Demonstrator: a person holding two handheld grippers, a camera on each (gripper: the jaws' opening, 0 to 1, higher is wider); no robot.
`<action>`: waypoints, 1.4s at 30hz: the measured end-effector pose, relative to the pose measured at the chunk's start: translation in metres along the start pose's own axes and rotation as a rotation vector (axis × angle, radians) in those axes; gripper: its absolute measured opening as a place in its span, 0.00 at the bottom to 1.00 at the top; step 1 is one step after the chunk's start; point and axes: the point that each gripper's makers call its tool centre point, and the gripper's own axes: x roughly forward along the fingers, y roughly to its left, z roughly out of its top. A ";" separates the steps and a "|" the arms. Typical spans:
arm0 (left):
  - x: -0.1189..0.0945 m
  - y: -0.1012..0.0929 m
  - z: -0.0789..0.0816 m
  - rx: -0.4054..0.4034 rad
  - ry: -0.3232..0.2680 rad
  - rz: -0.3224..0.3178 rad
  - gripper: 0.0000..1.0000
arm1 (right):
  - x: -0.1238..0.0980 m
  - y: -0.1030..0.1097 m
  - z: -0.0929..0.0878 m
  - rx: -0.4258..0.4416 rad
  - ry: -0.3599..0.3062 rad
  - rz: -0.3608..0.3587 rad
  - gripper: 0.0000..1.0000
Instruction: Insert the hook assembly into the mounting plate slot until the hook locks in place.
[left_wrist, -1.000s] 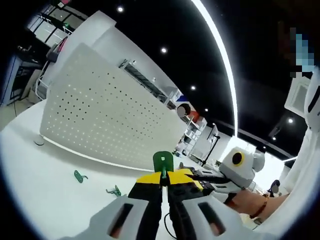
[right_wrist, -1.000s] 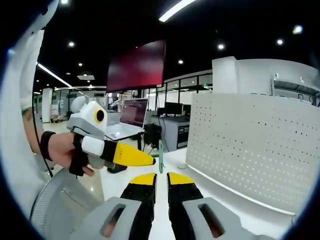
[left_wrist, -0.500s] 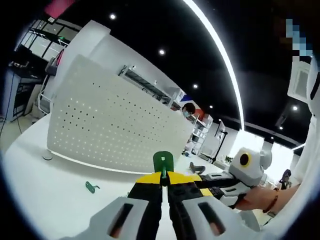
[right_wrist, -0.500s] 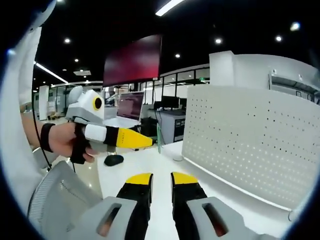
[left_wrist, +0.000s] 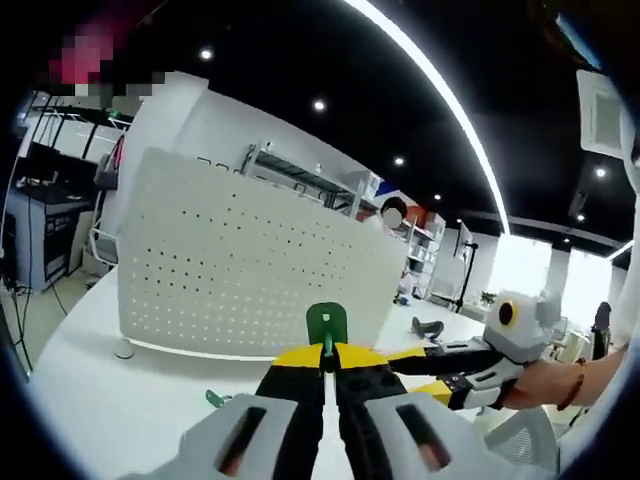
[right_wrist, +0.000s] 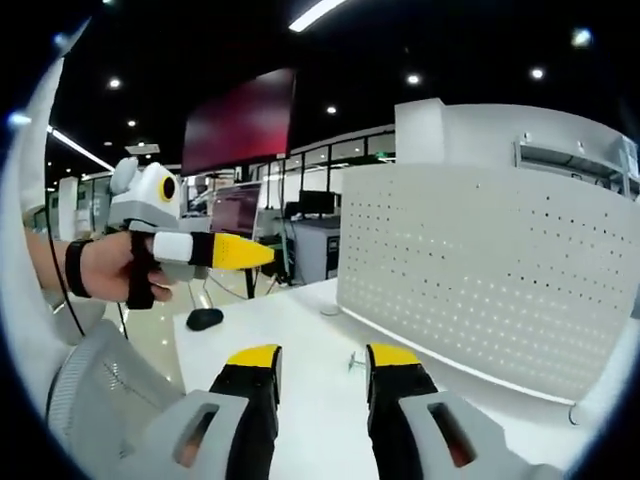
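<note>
Two grippers have drawn apart: the left gripper (left_wrist: 327, 362) stays clamped on the green hook (left_wrist: 326, 325), while the right gripper (right_wrist: 318, 358), jaws now wide and empty, leaves insertion into the perforated plate (right_wrist: 490, 275) at the bench's (right_wrist: 300, 330) far edge ahead.

A small green hook (left_wrist: 326, 327) with a rounded flat top is pinched upright at the tips of the left gripper (left_wrist: 327, 358), raised off the table (left_wrist: 120, 410). A white perforated panel (left_wrist: 250, 275), dotted with rows of small holes, is stood upright across the far part of the white table. A second green hook (left_wrist: 214, 399) is seen lying on the table in front of the panel's lower edge, apart from it.
</note>
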 end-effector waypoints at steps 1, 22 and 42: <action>0.001 0.002 0.002 -0.002 0.000 0.010 0.02 | -0.001 -0.002 0.000 0.004 -0.001 -0.005 0.37; 0.010 0.028 0.024 0.051 0.025 0.163 0.02 | -0.017 -0.012 0.001 0.008 -0.014 -0.030 0.48; 0.031 0.052 0.044 0.104 0.046 0.266 0.02 | -0.044 -0.017 0.000 0.010 -0.026 -0.038 0.49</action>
